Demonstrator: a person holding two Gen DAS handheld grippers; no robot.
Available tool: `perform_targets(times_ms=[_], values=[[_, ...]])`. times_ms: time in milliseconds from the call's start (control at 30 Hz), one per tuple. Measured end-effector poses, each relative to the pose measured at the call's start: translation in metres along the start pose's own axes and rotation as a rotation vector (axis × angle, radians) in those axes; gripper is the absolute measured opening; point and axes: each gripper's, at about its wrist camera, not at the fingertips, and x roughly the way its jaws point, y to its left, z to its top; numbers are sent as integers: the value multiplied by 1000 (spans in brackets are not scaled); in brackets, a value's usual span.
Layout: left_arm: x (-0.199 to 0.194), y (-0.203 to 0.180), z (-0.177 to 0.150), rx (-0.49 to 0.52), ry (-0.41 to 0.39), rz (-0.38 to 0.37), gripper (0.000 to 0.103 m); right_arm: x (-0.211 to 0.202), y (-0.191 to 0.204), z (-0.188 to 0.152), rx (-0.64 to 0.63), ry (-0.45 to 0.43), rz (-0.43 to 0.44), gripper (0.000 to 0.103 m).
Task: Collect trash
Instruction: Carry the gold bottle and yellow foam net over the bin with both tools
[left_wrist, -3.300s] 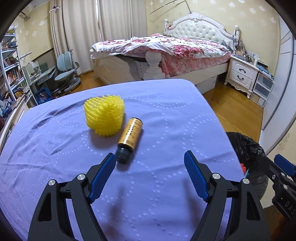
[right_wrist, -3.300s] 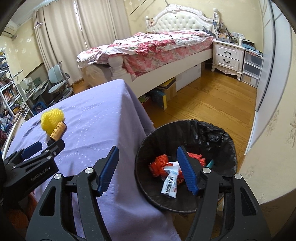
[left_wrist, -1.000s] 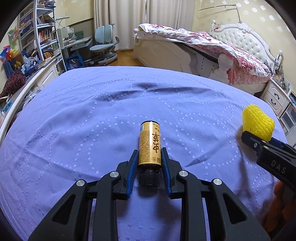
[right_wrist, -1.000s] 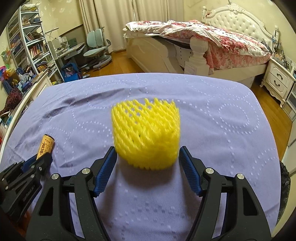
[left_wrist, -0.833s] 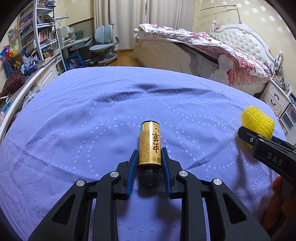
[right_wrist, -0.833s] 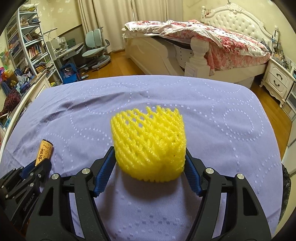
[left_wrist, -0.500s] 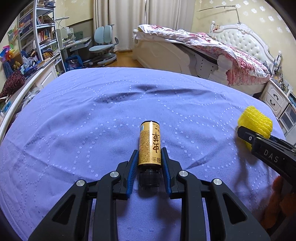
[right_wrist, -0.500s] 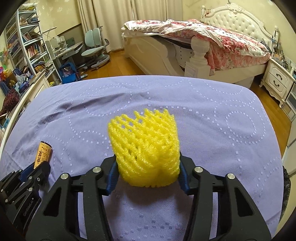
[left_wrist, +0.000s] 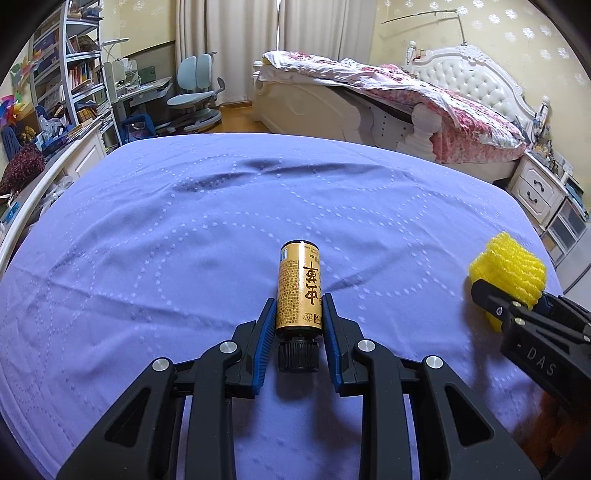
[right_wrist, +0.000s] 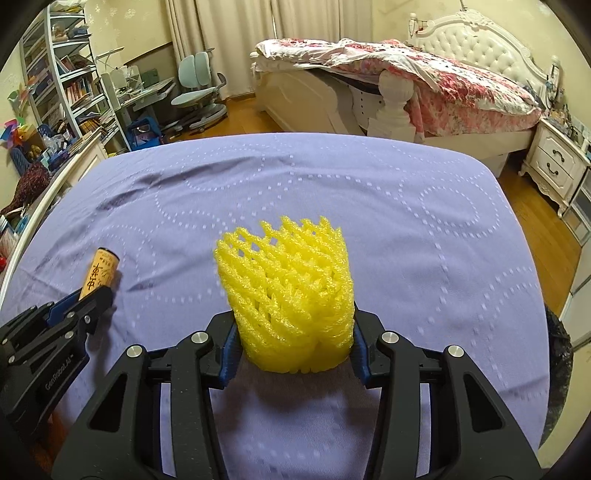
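A gold bottle (left_wrist: 298, 288) with a black cap lies lengthwise between the blue pads of my left gripper (left_wrist: 298, 301), which is shut on it just above the purple tablecloth (left_wrist: 184, 229). In the right wrist view the same bottle (right_wrist: 99, 271) pokes out of the left gripper (right_wrist: 92, 299) at the left edge. A yellow foam fruit net (right_wrist: 288, 291) is squeezed narrow between the pads of my right gripper (right_wrist: 294, 332), whose jaws are still closing on it. From the left wrist view the net (left_wrist: 511, 269) and the right gripper (left_wrist: 491, 295) sit at the far right.
The black bag of a trash bin (right_wrist: 557, 350) shows past the table's right edge. Beyond the table stand a bed (right_wrist: 424, 74), a white nightstand (right_wrist: 554, 162), a desk chair (right_wrist: 199, 92) and bookshelves (right_wrist: 62, 85) on the left.
The right jaws have closed in on the foam net, pressing it narrower and taller. The left gripper has kept its hold on the bottle, and both views have shifted a little across the table.
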Motion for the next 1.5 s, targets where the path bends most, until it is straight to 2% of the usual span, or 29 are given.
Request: perform_targets(times_ms=[633, 933, 1167, 1500], values=[[-43, -80, -45, 102, -17, -117, 27, -74, -52, -80, 37, -44, -42, 46], [-57, -122, -56, 167, -37, -174, 27, -105, -88, -97, 114, -105, -93, 46], [-66, -156, -52, 222, -72, -222, 27, -129, -130, -105, 205, -178, -175, 46], [-68, -214, -44, 299, -101, -302, 27, -149, -187, -111, 298, -210, -259, 46]])
